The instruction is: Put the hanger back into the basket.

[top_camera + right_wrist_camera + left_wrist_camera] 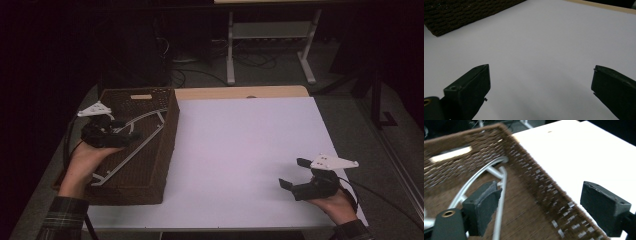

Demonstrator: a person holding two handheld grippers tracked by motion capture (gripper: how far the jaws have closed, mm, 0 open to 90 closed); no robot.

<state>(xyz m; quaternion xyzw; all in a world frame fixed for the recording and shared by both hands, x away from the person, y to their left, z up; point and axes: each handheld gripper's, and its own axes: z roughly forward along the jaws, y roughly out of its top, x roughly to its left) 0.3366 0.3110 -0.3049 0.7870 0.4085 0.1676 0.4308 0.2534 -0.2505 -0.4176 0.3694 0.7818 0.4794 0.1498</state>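
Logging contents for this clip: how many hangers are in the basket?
1. A white hanger lies on the floor of the basket at the table's left, below the open left gripper. The near wall could hide something small.

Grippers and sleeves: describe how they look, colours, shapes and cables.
Both are black handheld tools. The left gripper and right gripper each carry a pale three-cornered plate on top and trail a black cable. The fingers are blocky dark pads; a brass-coloured ring sits at one base. The sleeves are dark plaid.
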